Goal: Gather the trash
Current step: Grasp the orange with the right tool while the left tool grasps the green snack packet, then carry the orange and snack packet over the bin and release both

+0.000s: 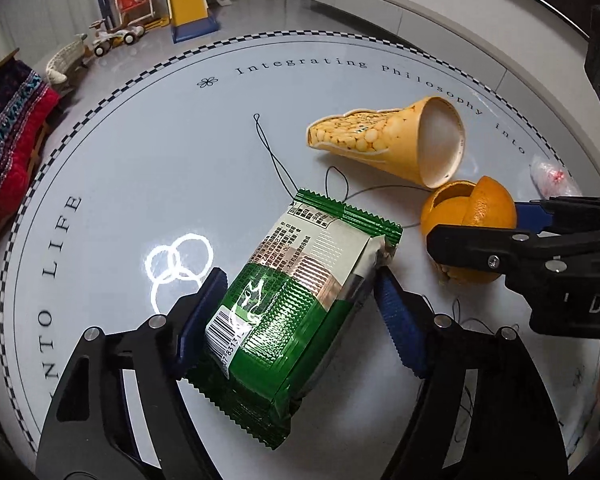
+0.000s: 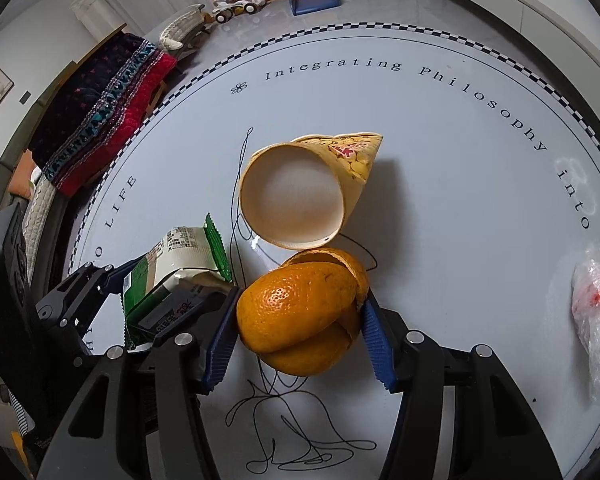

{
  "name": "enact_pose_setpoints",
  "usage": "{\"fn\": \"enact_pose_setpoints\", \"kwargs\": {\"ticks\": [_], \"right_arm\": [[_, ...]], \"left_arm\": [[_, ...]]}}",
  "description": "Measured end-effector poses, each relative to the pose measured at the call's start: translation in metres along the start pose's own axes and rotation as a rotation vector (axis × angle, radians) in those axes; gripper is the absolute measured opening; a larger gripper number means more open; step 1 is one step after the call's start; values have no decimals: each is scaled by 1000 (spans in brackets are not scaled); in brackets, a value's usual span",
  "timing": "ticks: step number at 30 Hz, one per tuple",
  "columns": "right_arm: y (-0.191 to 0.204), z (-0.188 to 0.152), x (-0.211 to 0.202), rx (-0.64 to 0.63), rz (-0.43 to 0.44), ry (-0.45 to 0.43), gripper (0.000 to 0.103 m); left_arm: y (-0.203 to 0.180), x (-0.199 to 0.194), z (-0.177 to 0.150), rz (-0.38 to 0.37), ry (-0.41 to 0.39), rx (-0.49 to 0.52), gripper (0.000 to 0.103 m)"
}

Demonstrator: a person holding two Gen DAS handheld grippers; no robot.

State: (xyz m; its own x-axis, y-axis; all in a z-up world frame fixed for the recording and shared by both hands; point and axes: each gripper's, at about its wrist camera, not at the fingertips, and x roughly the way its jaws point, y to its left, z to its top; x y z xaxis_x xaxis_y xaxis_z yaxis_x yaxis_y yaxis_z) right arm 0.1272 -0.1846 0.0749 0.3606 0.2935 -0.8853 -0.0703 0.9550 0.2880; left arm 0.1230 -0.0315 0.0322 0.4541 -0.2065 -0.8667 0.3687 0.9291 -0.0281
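A green and white snack packet (image 1: 284,320) sits between the blue pads of my left gripper (image 1: 296,300), which press on both its sides; the right wrist view shows the same packet (image 2: 172,264) gripped at the left. My right gripper (image 2: 300,320) is shut on an orange peel (image 2: 296,312), its pads touching both sides. In the left wrist view that peel (image 1: 460,208) is at the right, in my right gripper (image 1: 476,226). A yellow paper cone cup (image 2: 300,196) lies on its side just beyond the peel. A crumpled clear plastic wrap (image 2: 596,320) lies far right.
The round white table (image 1: 140,160) has a checkered rim and printed lettering. Loose black thread (image 2: 292,440) loops across it near the cone and under my right gripper. Beyond the table's far edge are toys (image 1: 188,4) on the floor and a red patterned cushion (image 1: 12,140).
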Motion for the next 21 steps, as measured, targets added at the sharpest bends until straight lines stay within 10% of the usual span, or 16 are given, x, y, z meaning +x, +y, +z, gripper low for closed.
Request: {"fn": "enact_pose_setpoints", "kwargs": {"ticks": [21], "right_arm": [[73,-106,-62,-116,45,-7,58]], "left_arm": [[-6,-109,-108,18,-86,-111,73]]}}
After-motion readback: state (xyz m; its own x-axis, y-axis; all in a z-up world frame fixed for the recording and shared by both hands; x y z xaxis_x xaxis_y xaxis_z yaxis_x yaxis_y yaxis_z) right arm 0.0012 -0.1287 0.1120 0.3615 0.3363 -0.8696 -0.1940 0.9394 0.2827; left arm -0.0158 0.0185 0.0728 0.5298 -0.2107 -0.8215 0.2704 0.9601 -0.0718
